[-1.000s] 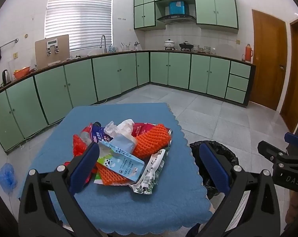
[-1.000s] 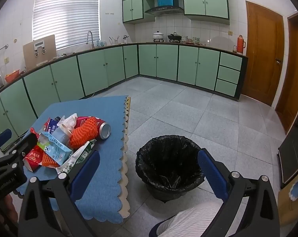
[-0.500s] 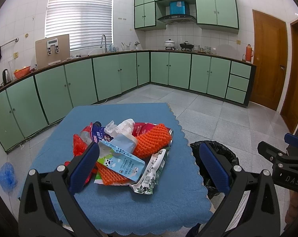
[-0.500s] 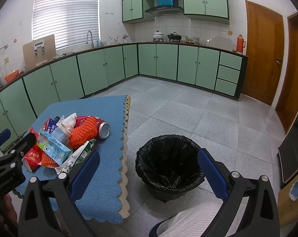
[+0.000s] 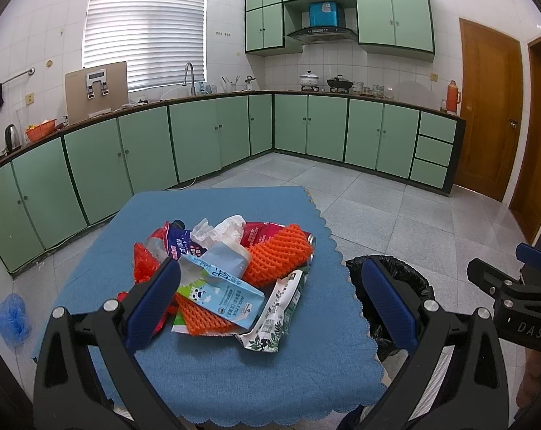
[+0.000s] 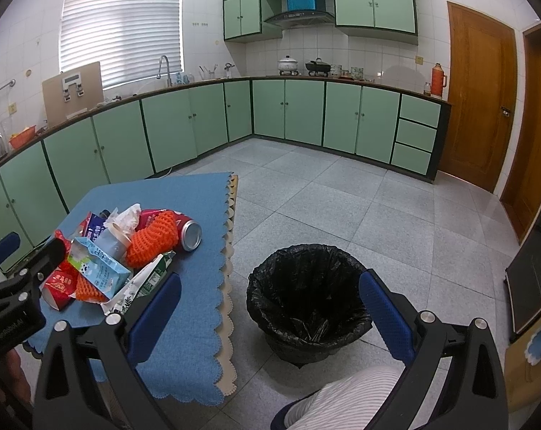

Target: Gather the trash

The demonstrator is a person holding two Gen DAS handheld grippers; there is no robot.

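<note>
Hovering nearest the lens, the left gripper [image 5: 270,297] has its blue fingers spread wide with nothing between them, above the near edge of the blue tablecloth [image 5: 234,376]; the right gripper [image 6: 270,308] is likewise spread and empty over the floor. Just beyond lies the trash pile [image 5: 227,268]: milk carton [image 5: 220,295], orange foam net [image 5: 277,254], red can [image 6: 189,233]. Beside the table stands the black-lined bin [image 6: 306,297], with green cabinets [image 5: 198,136] farthest back

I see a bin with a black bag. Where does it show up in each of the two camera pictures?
Left wrist view: the black-bagged bin sits lower right, mostly hidden behind the tool's finger.
Right wrist view: the bin is at centre bottom, fully visible.
Shared landmark: the blue tablecloth beside it.
</note>
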